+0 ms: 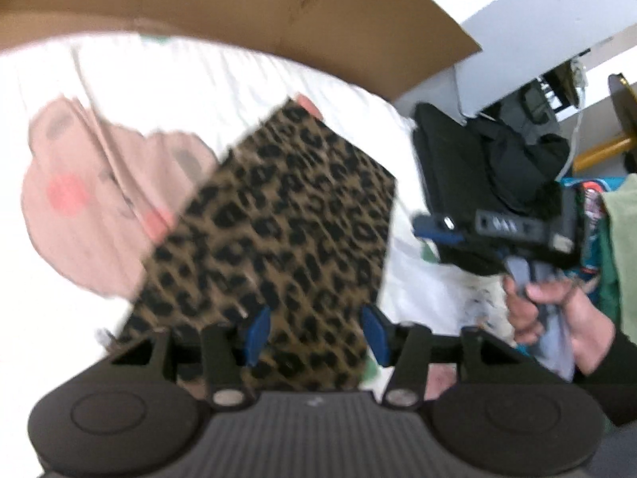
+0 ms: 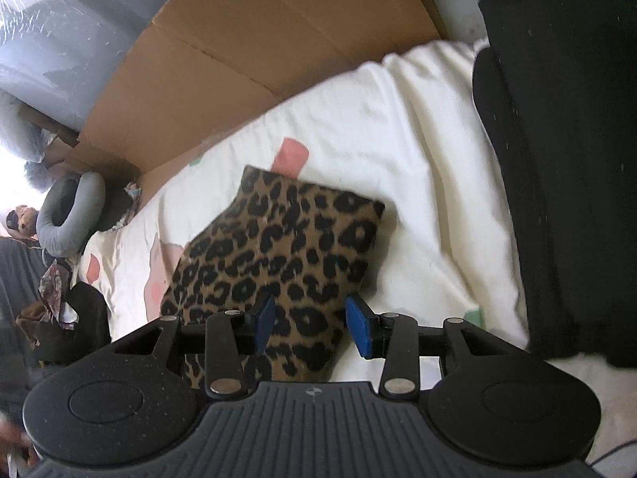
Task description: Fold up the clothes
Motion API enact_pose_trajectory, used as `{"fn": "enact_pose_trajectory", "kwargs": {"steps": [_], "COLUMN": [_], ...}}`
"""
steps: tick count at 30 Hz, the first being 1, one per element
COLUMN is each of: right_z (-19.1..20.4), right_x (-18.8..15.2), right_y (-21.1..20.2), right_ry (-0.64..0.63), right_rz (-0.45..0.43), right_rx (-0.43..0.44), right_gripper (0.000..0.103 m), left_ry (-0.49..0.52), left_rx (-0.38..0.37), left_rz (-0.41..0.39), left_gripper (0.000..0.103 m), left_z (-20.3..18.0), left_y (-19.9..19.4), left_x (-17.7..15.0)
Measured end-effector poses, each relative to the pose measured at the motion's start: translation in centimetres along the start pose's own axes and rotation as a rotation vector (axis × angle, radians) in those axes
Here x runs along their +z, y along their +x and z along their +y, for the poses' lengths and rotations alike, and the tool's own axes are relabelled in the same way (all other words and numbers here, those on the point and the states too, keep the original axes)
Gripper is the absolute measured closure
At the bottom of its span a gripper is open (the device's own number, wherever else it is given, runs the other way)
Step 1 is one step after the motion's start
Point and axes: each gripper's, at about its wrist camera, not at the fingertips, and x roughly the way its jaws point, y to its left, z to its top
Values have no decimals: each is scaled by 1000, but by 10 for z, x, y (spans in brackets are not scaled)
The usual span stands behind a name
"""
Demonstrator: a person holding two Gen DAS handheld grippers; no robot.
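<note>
Leopard-print garment [image 2: 278,247], tan with black spots; white bedspread [image 2: 418,127] with pink shapes; brown cardboard [image 2: 258,40].

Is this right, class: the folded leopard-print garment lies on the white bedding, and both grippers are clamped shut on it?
Not quite. The leopard-print garment does lie folded on the white bedding, but the right gripper and left gripper stand open, pads clear of it, as both wrist views show.

Count: 1 folded leopard-print garment [image 2: 278,263] on 1 bed with a white cartoon-print cover [image 2: 398,127]. 2 grippers: left gripper [image 1: 316,336], right gripper [image 2: 310,324], 2 blue pads each. 1 cardboard sheet [image 2: 254,47], 1 grey neck pillow [image 2: 69,215], 1 black fabric pile [image 2: 565,159].
</note>
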Motion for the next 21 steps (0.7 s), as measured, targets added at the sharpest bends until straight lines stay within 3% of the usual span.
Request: {"fn": "enact_pose_trajectory", "kwargs": {"steps": [10, 13, 16, 21], "right_z": [-1, -1, 1, 4], "right_x": [-18, -23, -27, -33], "right_y": [5, 8, 12, 18], "right_ry": [18, 16, 10, 3], "right_rz": [37, 54, 68, 88], "right_rx": [-1, 1, 1, 0], "right_gripper": [57, 57, 57, 57], "left_ry": [85, 155, 219, 225], "left_rx": [101, 171, 192, 216], "left_rz": [-63, -76, -77, -57], "left_gripper": [48, 48, 48, 56], "left_z": [14, 12, 10, 14], "left_y": [1, 12, 26, 41], "left_x": [33, 39, 42, 40]}}
